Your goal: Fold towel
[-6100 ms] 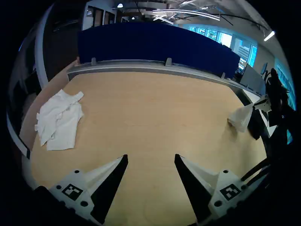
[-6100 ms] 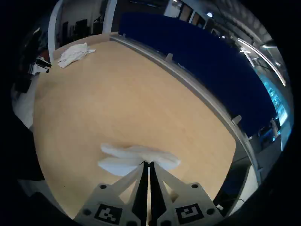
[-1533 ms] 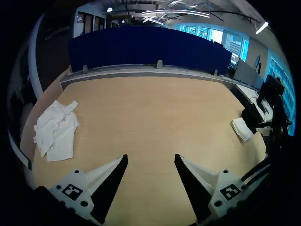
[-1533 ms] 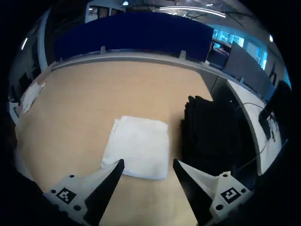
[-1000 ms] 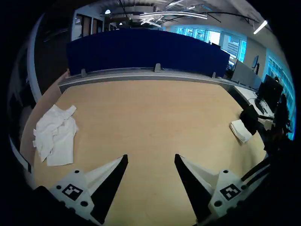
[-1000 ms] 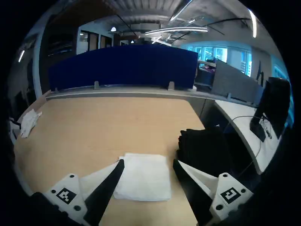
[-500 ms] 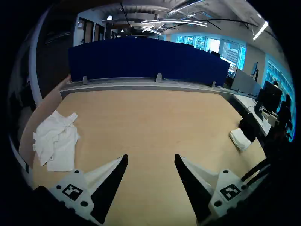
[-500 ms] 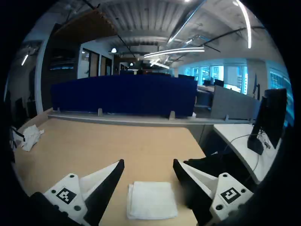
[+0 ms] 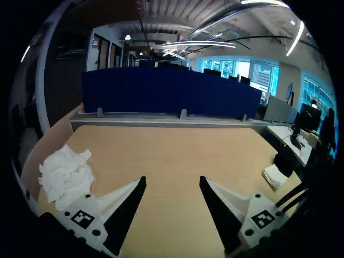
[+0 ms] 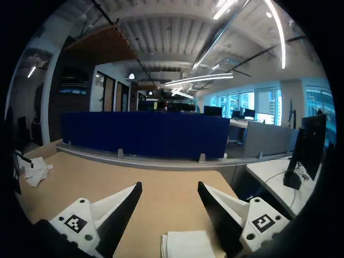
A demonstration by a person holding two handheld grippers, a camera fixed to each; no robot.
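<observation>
Lifting the right gripper [image 10: 169,184], wide open and empty, off the folded towel [image 10: 189,244] now at the right edge of the table [image 9: 172,146], left gripper [image 9: 172,177] equally wide, suggesting this fold is done and the crumpled towel [image 9: 66,176] is next.

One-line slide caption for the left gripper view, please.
Open left tongs over the wooden desk, crumpled white towel at left, folded towel by the right edge.

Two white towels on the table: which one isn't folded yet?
The crumpled towel at the left edge of the table: it lies bunched and wrinkled, while the folded towel at the right edge is squared flat.
</observation>
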